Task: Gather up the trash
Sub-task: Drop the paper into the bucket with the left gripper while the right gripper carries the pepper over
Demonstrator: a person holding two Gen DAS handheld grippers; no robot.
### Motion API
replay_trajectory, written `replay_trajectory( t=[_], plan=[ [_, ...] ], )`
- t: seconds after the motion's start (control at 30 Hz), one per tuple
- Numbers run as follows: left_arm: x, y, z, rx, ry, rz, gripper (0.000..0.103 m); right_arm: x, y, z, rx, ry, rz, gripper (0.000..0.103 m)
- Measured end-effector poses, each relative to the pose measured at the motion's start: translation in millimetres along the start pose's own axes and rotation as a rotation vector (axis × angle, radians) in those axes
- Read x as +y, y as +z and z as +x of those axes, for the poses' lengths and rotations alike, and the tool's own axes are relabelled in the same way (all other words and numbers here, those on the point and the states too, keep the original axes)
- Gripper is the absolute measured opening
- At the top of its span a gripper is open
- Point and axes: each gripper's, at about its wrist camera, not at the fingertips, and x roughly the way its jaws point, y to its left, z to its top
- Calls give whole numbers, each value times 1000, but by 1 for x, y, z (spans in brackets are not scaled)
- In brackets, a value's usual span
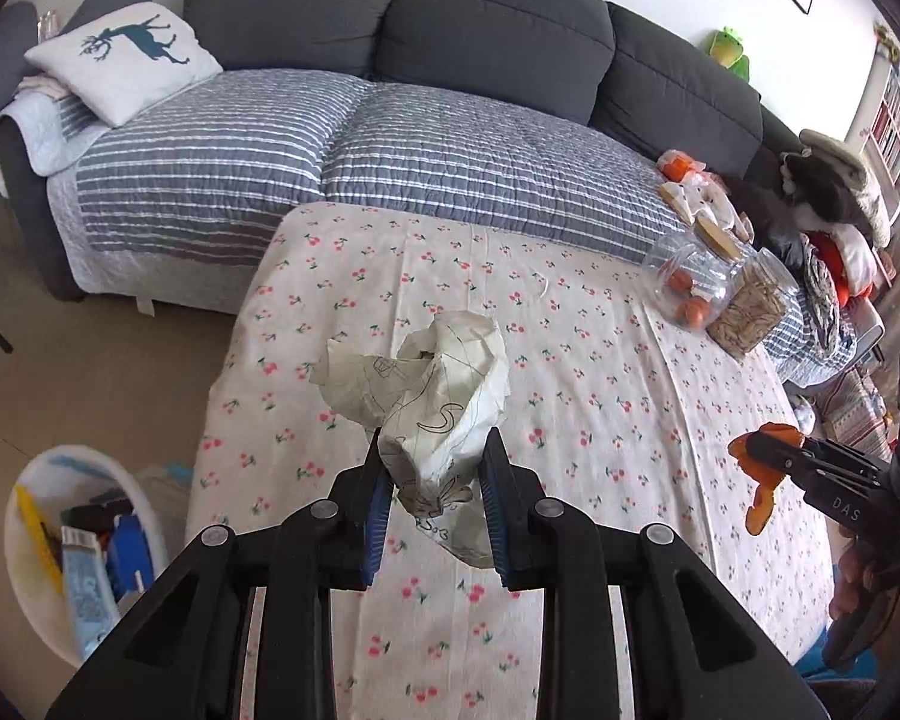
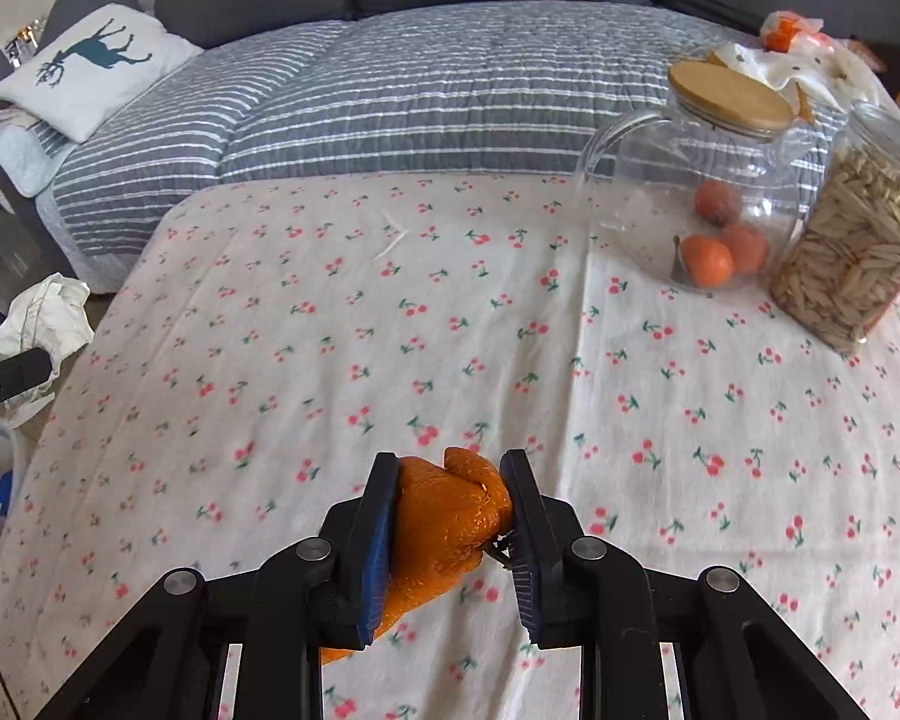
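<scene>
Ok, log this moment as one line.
left gripper: shut on crumpled paper | right gripper: shut on orange peel | both above tablecloth | bin floor-left

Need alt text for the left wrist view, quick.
The left gripper holds a crumpled paper above a cherry-print tablecloth. A white bin sits lower left, and the right gripper grips an orange peel at right.

"DAS" on the right hand-held gripper (image 1: 744, 450)

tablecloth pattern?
White tablecloth with small red cherry print; clearest in the right wrist view.
</scene>
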Motion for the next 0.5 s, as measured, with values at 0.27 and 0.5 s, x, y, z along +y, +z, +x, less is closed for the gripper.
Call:
replay_trajectory(
  t=[0.27, 0.5],
  plan=[
    [59, -44, -49, 23, -5, -145, 29, 36, -40, -30, 12, 41, 19, 30],
    [126, -60, -80, -3, 127, -184, 30, 68, -58, -19, 97, 123, 64, 30]
  ],
)
